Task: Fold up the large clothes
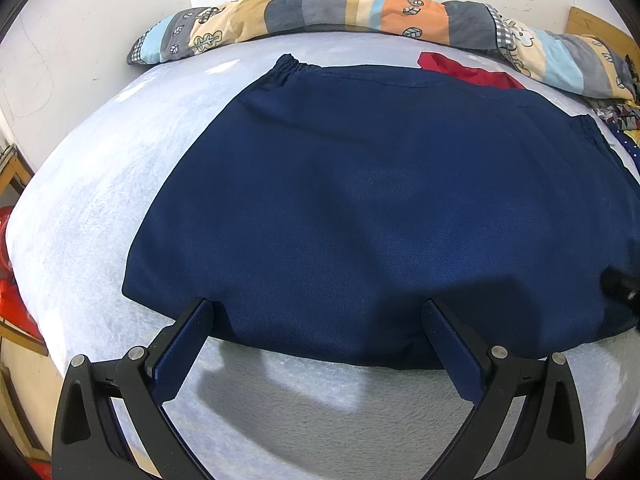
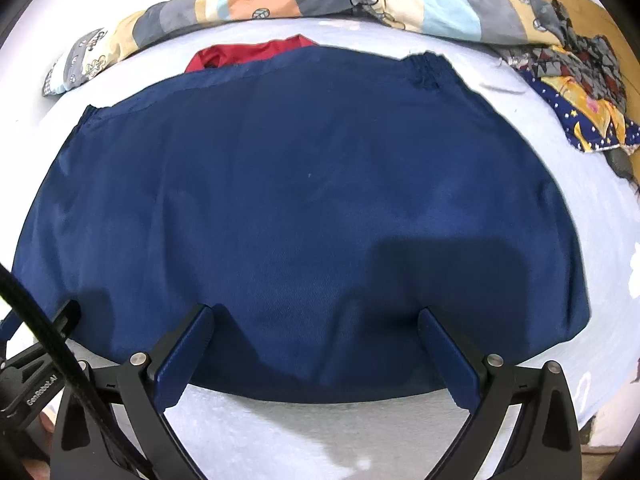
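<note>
Flat on the bed (image 1: 80,208) lies the navy garment (image 1: 380,200); left gripper (image 1: 318,312) and right gripper (image 2: 316,320) hover apart at its six o'clock hem, holding nothing

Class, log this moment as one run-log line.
left gripper: open, empty | right gripper: open, empty | navy garment: flat on bed | fold: pending

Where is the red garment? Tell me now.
The red garment lies at the far edge of the navy blue cloth, partly tucked beneath it, just before the striped patchwork quilt.
</note>
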The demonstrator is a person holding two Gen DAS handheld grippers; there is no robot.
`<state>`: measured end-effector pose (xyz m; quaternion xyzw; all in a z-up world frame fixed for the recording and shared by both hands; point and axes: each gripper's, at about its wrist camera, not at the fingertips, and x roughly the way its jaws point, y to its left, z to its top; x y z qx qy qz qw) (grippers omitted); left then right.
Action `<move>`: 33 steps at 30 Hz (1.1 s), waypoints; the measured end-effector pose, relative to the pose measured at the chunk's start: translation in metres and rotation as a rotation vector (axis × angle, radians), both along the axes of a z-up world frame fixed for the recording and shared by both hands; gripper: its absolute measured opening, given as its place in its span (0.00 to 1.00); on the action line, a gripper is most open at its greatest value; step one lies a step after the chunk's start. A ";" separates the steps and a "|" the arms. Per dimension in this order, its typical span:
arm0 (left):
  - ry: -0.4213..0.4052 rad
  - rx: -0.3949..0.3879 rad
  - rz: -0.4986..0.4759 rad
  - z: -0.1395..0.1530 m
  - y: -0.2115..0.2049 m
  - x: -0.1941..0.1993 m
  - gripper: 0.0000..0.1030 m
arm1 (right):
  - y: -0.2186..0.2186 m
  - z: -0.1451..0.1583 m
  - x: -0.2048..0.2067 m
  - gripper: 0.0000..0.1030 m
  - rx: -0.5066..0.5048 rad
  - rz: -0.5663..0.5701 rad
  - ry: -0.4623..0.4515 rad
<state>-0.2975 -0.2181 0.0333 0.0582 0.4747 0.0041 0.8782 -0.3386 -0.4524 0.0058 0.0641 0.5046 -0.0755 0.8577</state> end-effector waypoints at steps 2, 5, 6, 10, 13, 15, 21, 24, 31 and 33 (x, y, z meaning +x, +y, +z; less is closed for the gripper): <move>0.003 -0.001 0.003 0.000 0.000 0.000 1.00 | 0.005 0.011 -0.004 0.99 -0.047 0.005 -0.055; 0.005 -0.001 0.005 0.000 0.000 0.000 1.00 | 0.018 0.024 -0.007 0.99 -0.030 0.067 -0.117; 0.005 -0.001 0.004 0.000 0.000 0.000 1.00 | 0.024 0.026 -0.008 0.99 -0.002 0.097 -0.132; 0.007 -0.003 0.001 0.000 0.000 0.000 1.00 | 0.039 0.022 -0.005 0.99 0.051 0.152 -0.123; 0.007 -0.003 0.000 0.000 0.000 0.000 1.00 | 0.036 0.007 0.001 0.99 0.068 0.143 -0.054; 0.007 -0.004 0.001 0.000 0.000 0.000 1.00 | 0.028 -0.002 0.003 0.99 0.093 0.108 -0.013; 0.006 -0.004 0.001 0.000 0.001 -0.001 1.00 | 0.008 0.000 0.004 0.99 0.100 0.036 -0.014; 0.008 -0.006 0.003 0.000 0.001 -0.001 1.00 | 0.005 0.001 0.004 0.99 0.094 0.027 -0.020; 0.007 -0.004 0.002 0.001 0.001 0.000 1.00 | 0.005 -0.001 0.005 0.99 0.088 0.026 -0.010; 0.001 -0.002 -0.003 0.001 0.001 -0.002 1.00 | 0.004 0.000 0.004 0.99 0.092 0.025 -0.011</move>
